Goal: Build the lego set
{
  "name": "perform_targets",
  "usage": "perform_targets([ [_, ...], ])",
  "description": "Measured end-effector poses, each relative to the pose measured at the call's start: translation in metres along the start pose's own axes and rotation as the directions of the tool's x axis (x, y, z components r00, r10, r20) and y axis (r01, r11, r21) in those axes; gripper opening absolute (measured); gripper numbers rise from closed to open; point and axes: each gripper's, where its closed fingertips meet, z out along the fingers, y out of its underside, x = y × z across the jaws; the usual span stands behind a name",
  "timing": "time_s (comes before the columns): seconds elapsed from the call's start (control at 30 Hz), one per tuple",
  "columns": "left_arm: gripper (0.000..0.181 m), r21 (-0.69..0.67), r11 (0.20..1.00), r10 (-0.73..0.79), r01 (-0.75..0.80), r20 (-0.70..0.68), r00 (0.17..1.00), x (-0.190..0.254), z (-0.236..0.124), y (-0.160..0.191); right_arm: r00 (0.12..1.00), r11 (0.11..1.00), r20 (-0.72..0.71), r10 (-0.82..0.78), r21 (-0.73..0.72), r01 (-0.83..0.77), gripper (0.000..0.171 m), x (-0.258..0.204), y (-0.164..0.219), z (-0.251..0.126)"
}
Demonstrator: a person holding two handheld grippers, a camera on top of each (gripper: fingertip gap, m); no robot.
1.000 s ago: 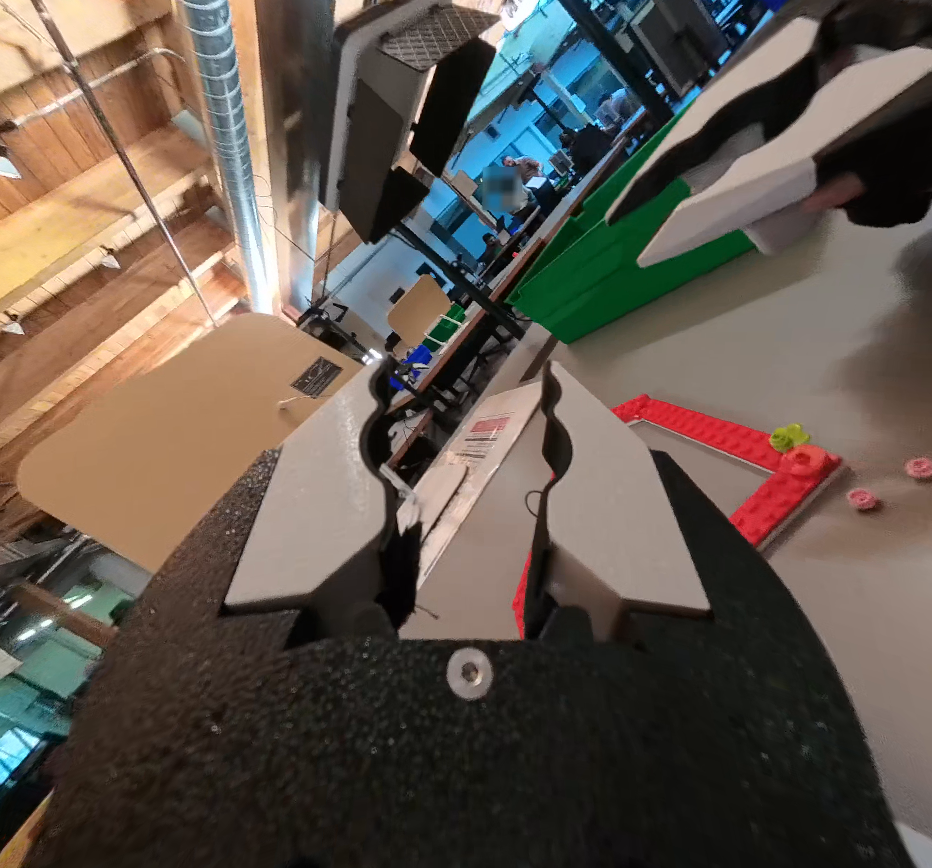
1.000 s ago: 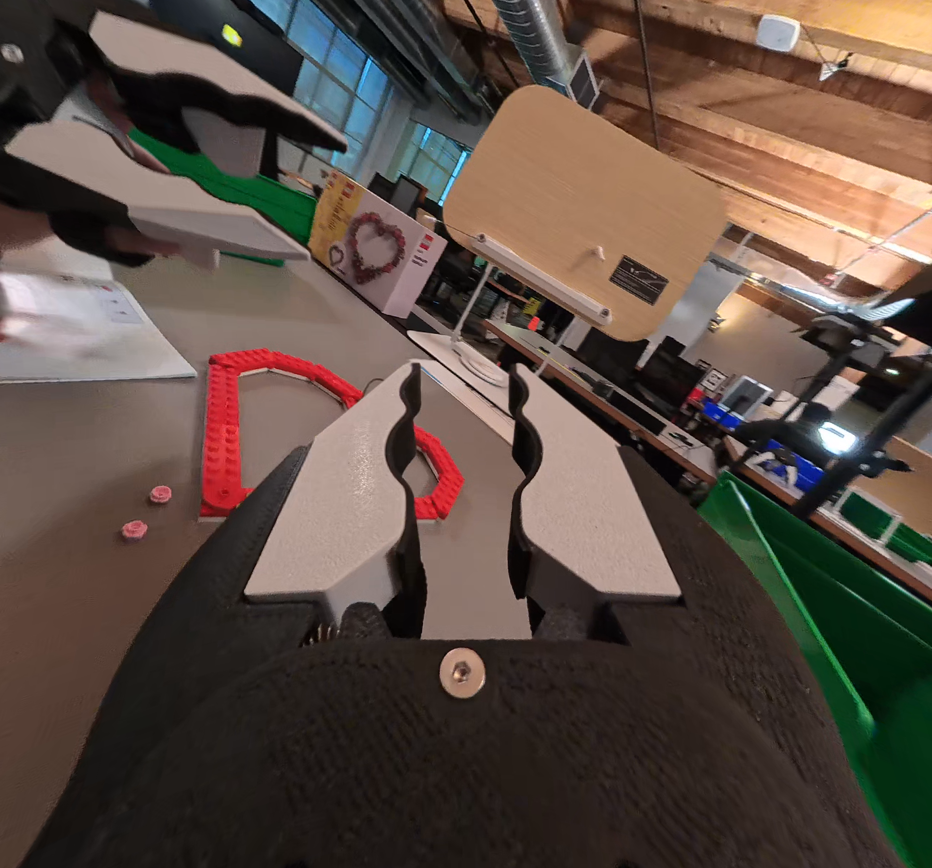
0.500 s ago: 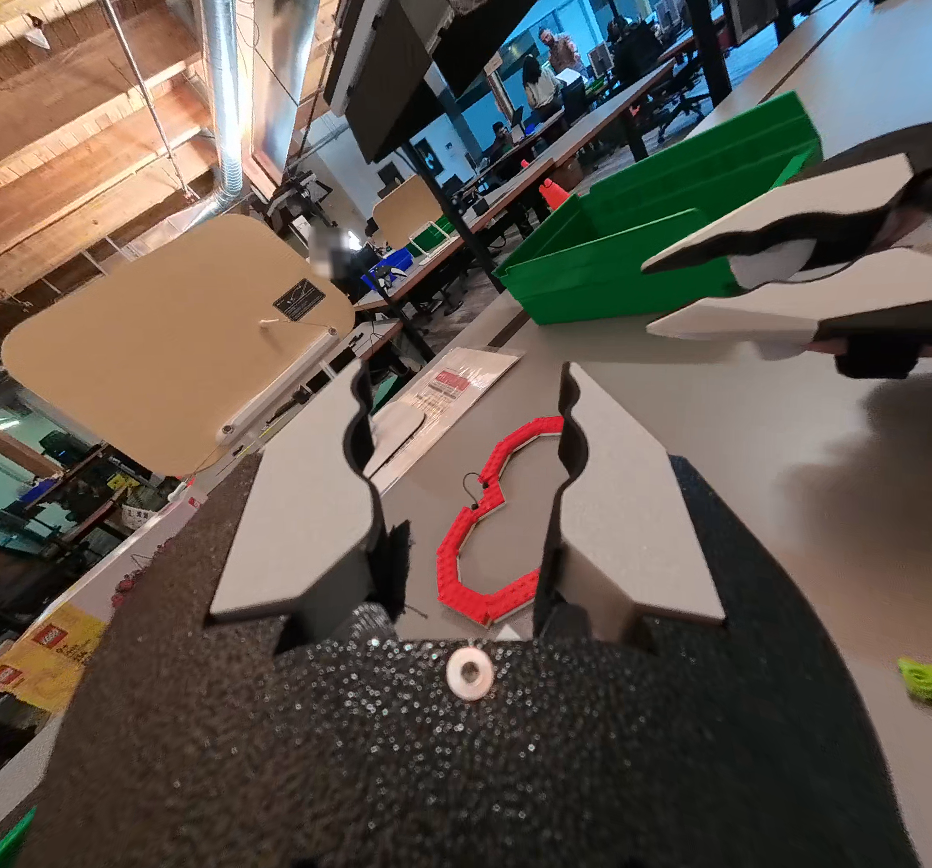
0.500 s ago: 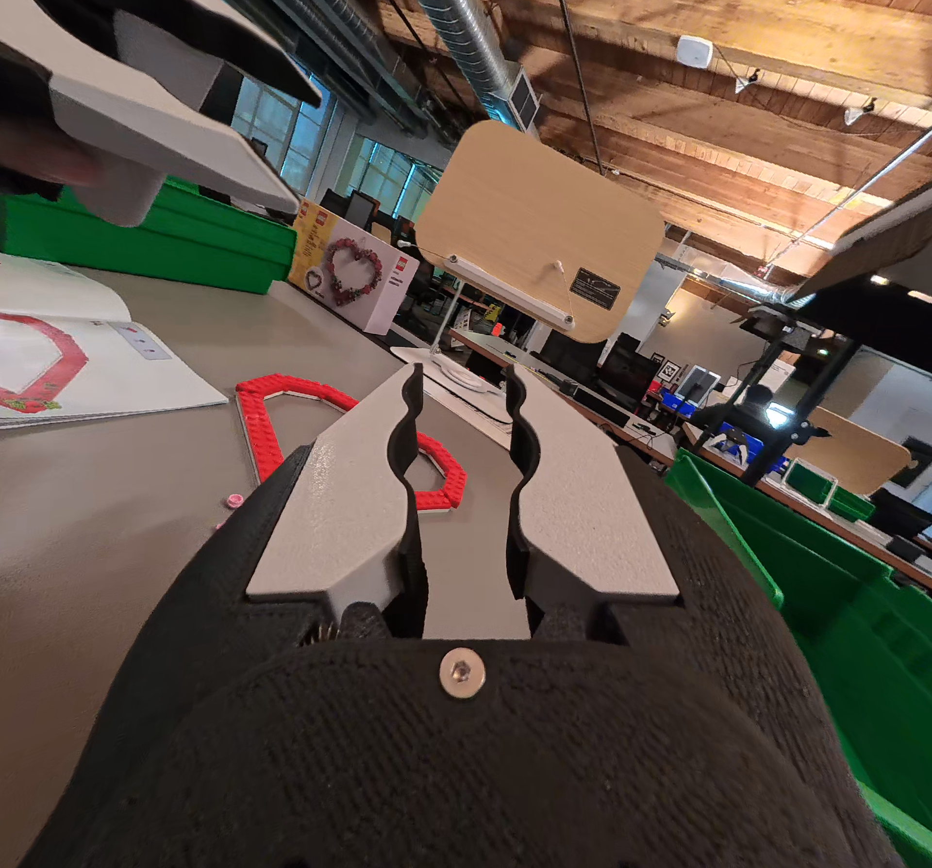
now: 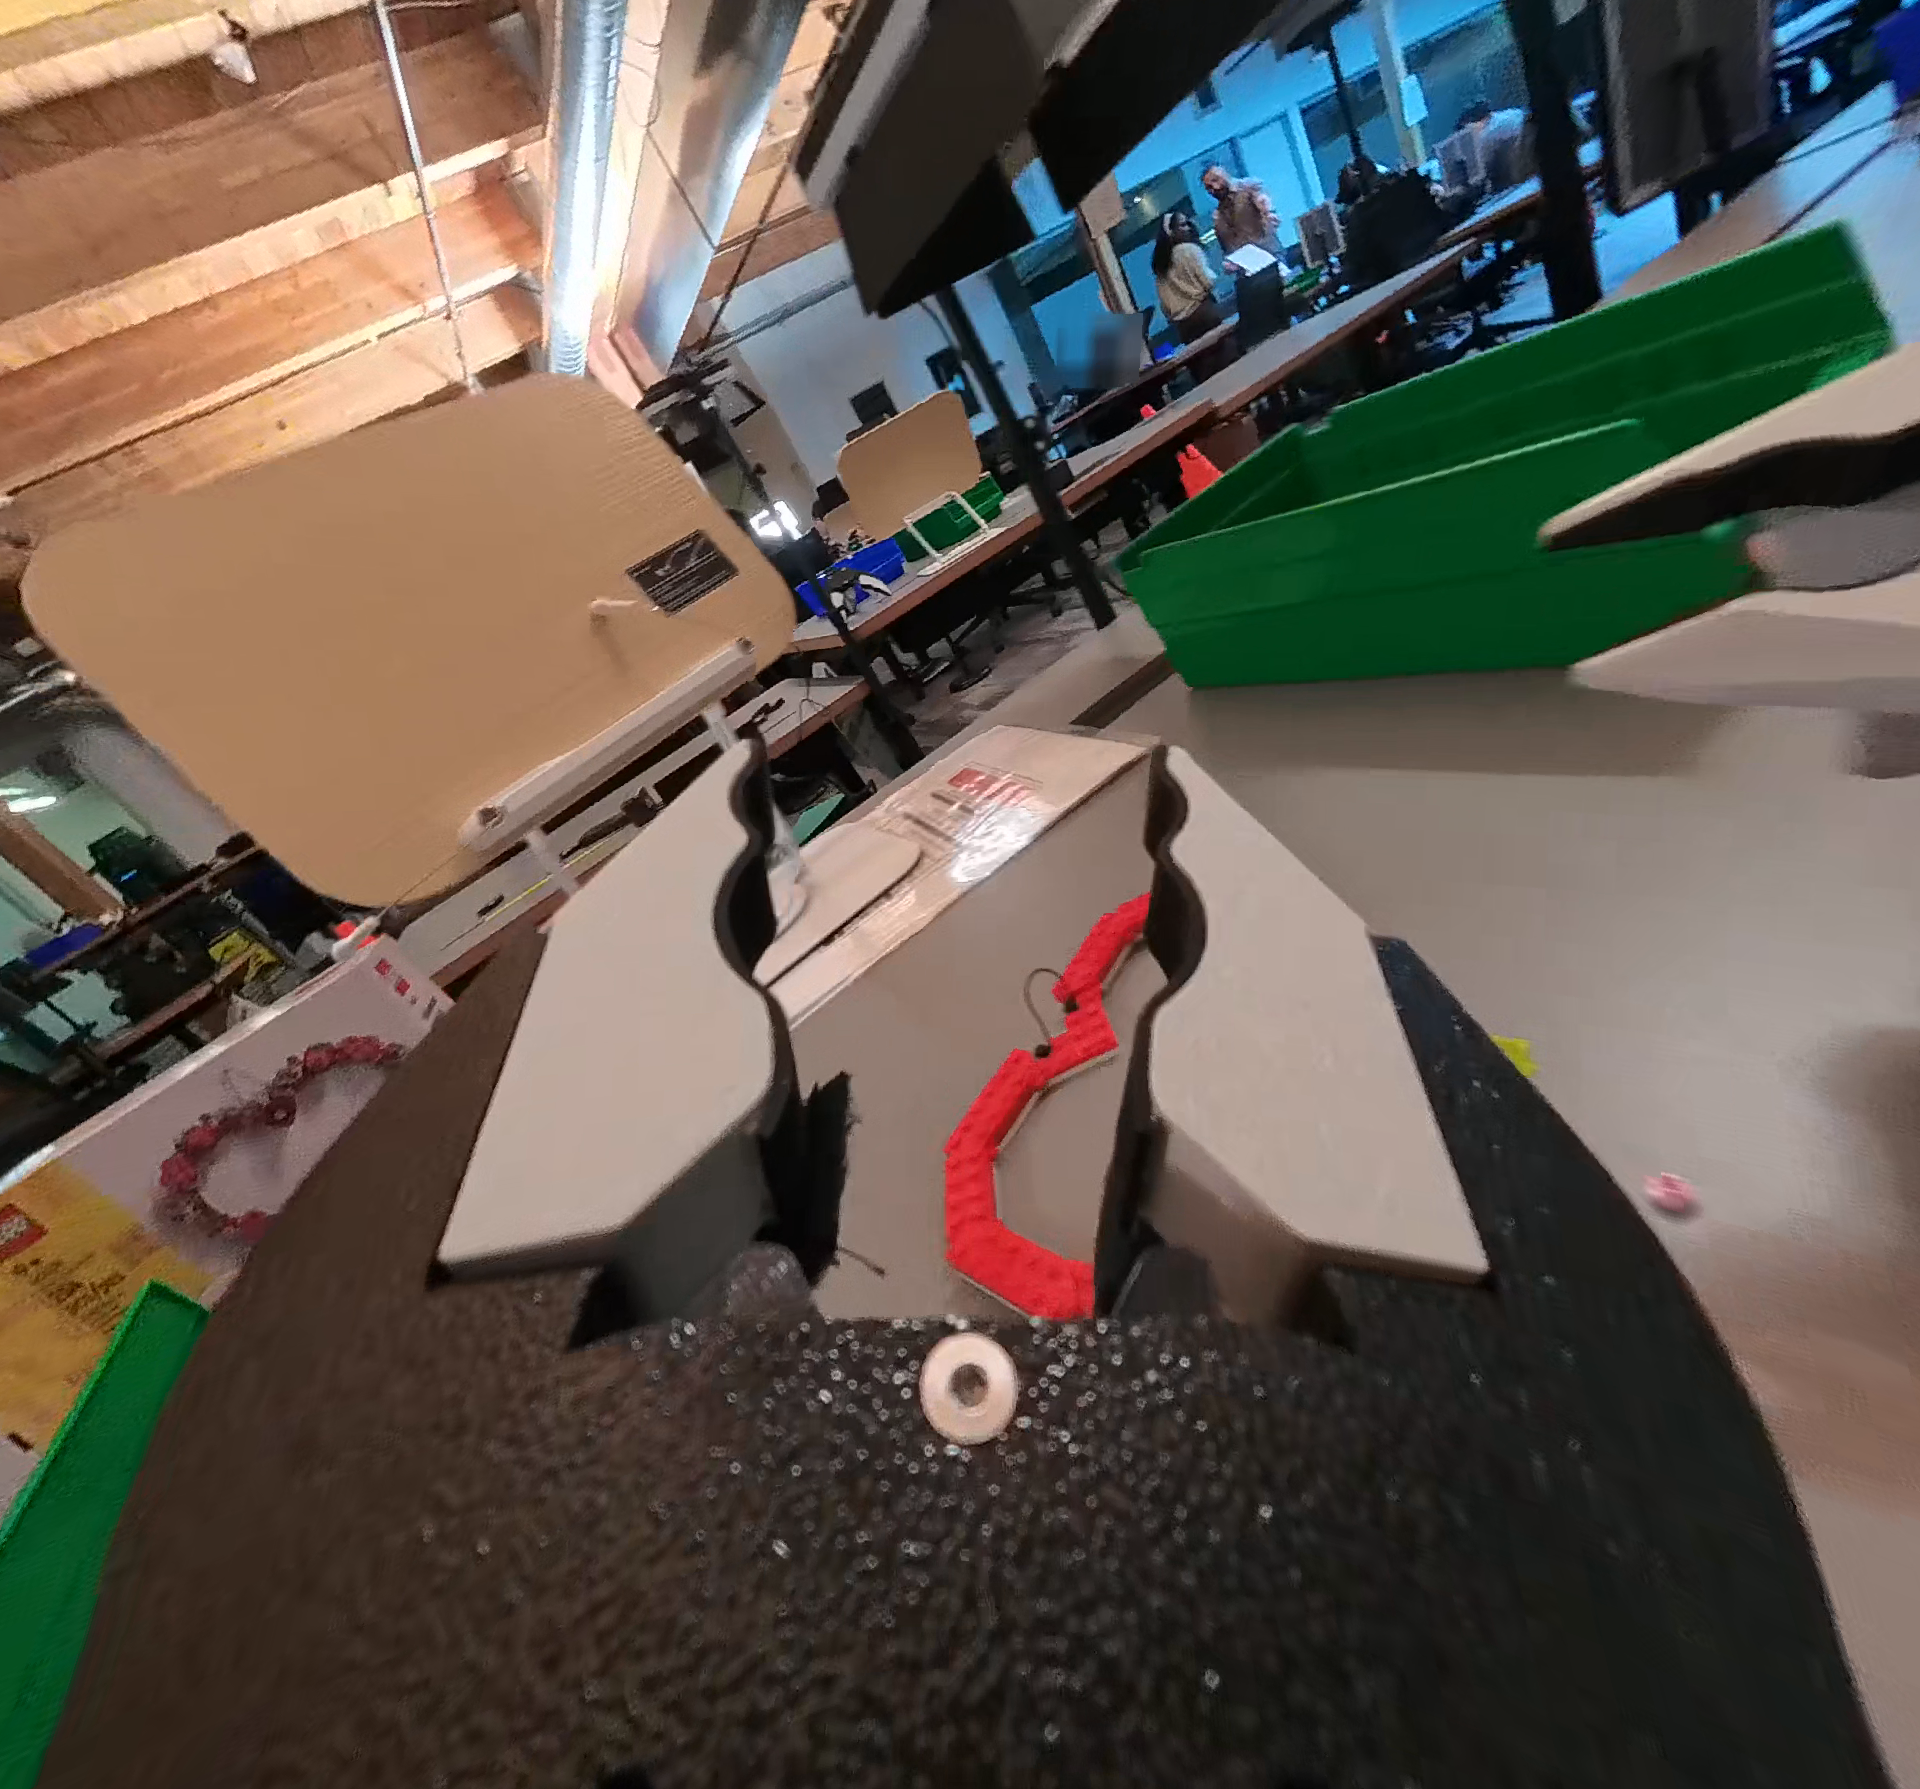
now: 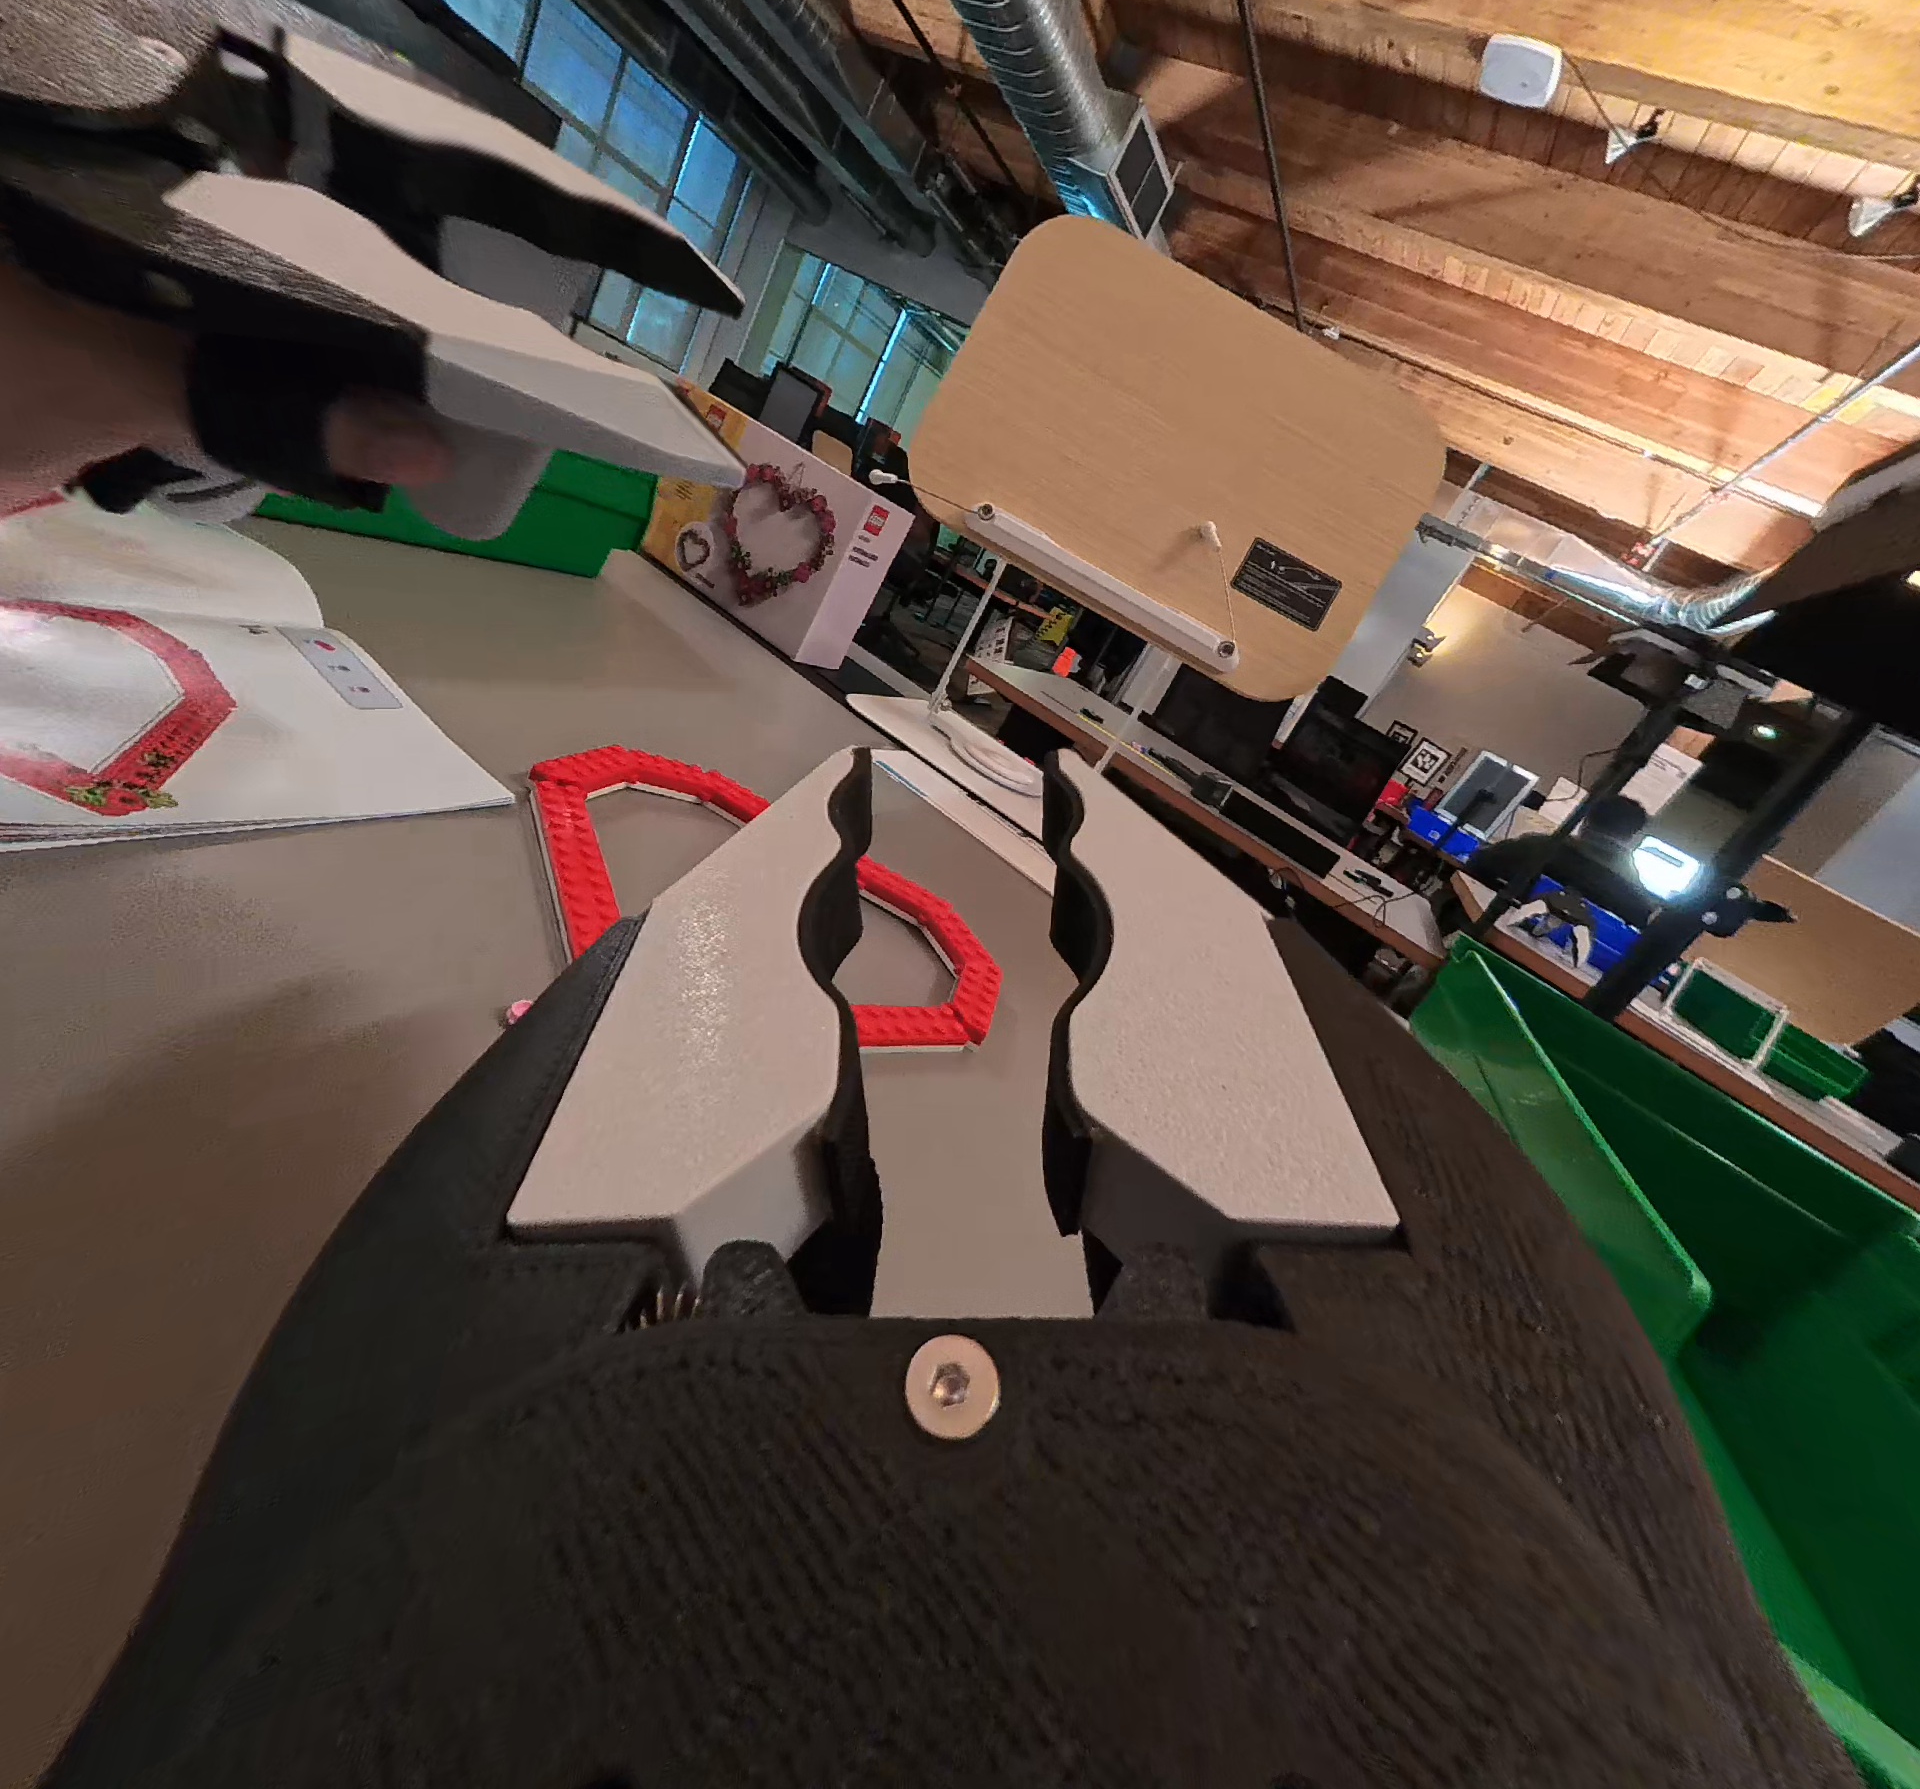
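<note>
A red heart-shaped lego frame [image 6: 582,825] lies flat on the grey table; in the left wrist view part of the frame [image 5: 987,1147] shows between my fingers. My left gripper [image 5: 956,763] is open and empty, held above the frame; it also shows at the upper left of the right wrist view [image 6: 717,389]. My right gripper [image 6: 951,768] is open and empty above the table, and its fingers [image 5: 1745,659] show at the right of the left wrist view. A small pink piece [image 5: 1668,1223] and a lime piece [image 5: 1512,1053] lie on the table.
An open instruction booklet [image 6: 239,731] lies left of the frame. The set's box [image 6: 790,555] and a wooden book stand [image 6: 1174,451] stand at the back. Green bins sit at the right [image 6: 1704,1157], far left [image 6: 540,513] and back [image 5: 1455,565].
My left gripper has swung and levelled, so the heart frame now sits between its fingers. My right gripper has tilted down slightly toward the frame. Both stay open.
</note>
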Motion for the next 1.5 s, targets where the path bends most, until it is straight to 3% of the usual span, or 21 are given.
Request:
perform_targets([
  [0.23,0.070,-0.008,0.989,-0.148,0.148,-0.009,0.989,-0.031,0.033,0.026,0.998,0.998,-0.015,0.060,0.013,-0.060,0.032,0.009,0.001,-0.004],
  [0.33,0.071,-0.021,0.990,-0.140,0.139,-0.037,0.990,-0.032,0.042,0.036,0.998,0.997,-0.006,0.070,0.017,-0.070,0.032,0.009,0.000,-0.008],
  [0.7,0.066,0.108,0.973,-0.186,0.204,-0.160,0.970,-0.008,0.028,0.029,0.994,0.994,0.025,0.109,-0.015,-0.109,0.032,0.005,0.001,-0.017],
  [0.8,0.063,0.131,0.982,-0.116,0.140,-0.177,0.977,0.006,0.024,0.032,0.985,0.988,0.092,0.146,-0.069,-0.140,0.033,-0.007,0.009,-0.013],
  [0.93,0.063,0.138,0.986,-0.061,0.095,-0.235,0.970,0.022,0.025,0.028,0.939,0.984,0.309,0.152,-0.137,-0.114,0.034,-0.036,0.020,0.002],
  [1.03,0.066,0.159,0.982,-0.057,0.100,-0.255,0.965,0.022,0.022,0.022,0.823,0.976,0.549,0.147,-0.216,-0.030,0.037,-0.057,0.036,0.014],
  [1.1,0.065,0.170,0.981,-0.050,0.089,-0.219,0.974,0.016,0.021,0.022,0.644,0.950,0.721,0.257,-0.311,-0.030,0.037,-0.072,0.038,0.016],
  [1.17,0.064,0.183,0.980,-0.047,0.081,-0.182,0.982,0.010,0.020,0.021,0.446,0.883,0.797,0.408,-0.468,0.028,0.046,-0.080,0.041,0.016],
  [1.2,0.063,0.190,0.978,-0.052,0.085,-0.171,0.984,0.008,0.019,0.021,0.395,0.850,0.805,0.443,-0.517,0.099,0.050,-0.081,0.045,0.018],
  [1.3,0.062,0.198,0.976,-0.061,0.093,-0.165,0.984,0.007,0.019,0.022,0.347,0.778,0.847,0.403,-0.517,0.358,0.050,-0.078,0.060,0.024],
  [1.37,0.062,0.191,0.976,-0.070,0.102,-0.169,0.983,0.006,0.019,0.023,0.277,0.671,0.814,0.511,-0.579,0.463,0.039,-0.079,0.061,0.009],
  [1.5,0.061,0.176,0.977,-0.085,0.120,-0.198,0.977,0.010,0.021,0.025,0.300,0.613,0.836,0.459,-0.543,0.574,0.033,-0.075,0.069,0.004],
])
